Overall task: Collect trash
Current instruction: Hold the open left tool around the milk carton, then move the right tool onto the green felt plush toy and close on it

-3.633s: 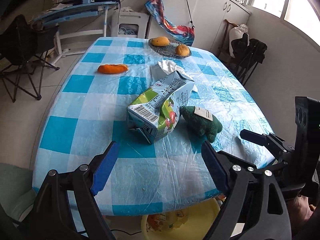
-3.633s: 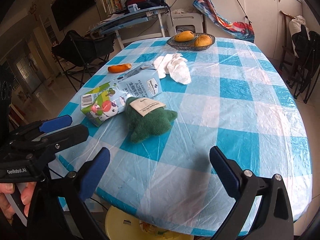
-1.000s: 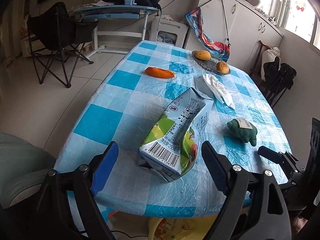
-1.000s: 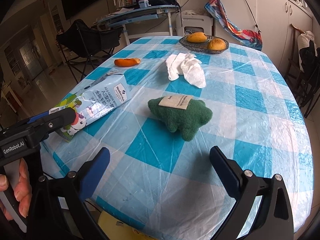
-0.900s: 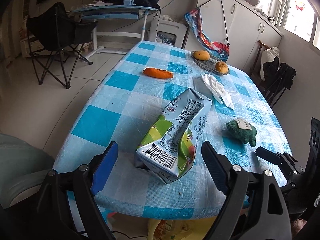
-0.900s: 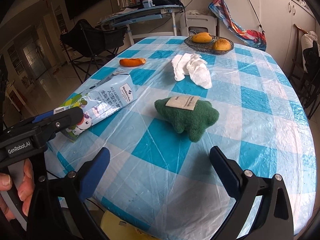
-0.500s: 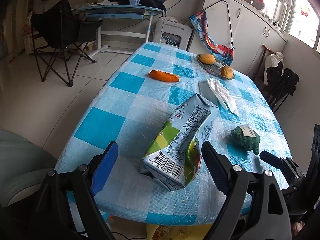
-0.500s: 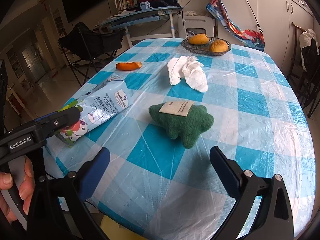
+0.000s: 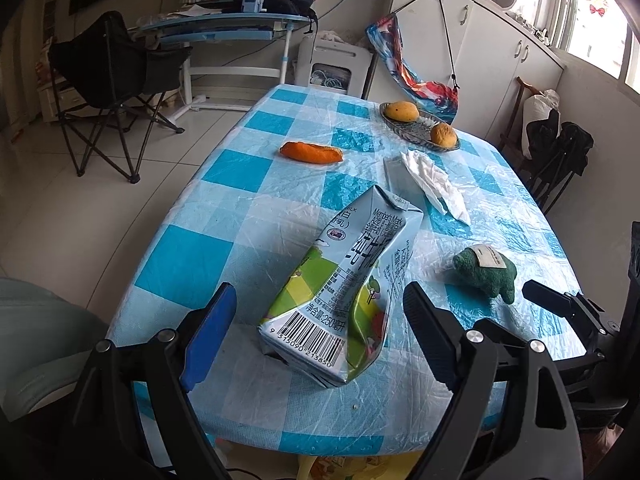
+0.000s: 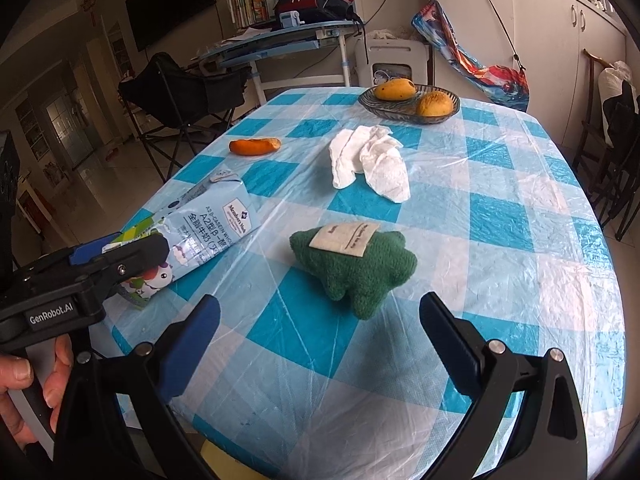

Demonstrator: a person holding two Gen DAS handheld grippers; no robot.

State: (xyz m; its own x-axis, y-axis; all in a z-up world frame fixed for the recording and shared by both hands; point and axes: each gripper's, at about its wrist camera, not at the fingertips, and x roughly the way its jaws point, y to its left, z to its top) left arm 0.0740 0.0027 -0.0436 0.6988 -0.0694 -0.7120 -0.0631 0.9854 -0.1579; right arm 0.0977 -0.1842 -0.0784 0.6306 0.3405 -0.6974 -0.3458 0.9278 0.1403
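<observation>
A crushed milk carton (image 9: 344,284) lies on its side near the front edge of the blue checked table (image 9: 200,248). My left gripper (image 9: 320,320) is open, its blue pads either side of the carton's near end without touching it. The carton (image 10: 200,228) also shows at the left of the right wrist view. My right gripper (image 10: 320,328) is open just short of a green plush toy (image 10: 352,264). Crumpled white tissues (image 10: 372,164) and an orange peel (image 10: 254,146) lie farther back.
A glass dish (image 10: 404,110) with two fruits stands at the table's far end. A yellow bin (image 9: 340,466) shows under the near table edge. Folding chairs (image 9: 112,88) and a desk (image 9: 224,28) stand beyond the table on the left; a person's hand (image 10: 28,384) holds the left gripper.
Both views barely shift over the last second; the carton sits a little closer between my left gripper's pads. Earlier, the left gripper swung round to face the carton's barcode end.
</observation>
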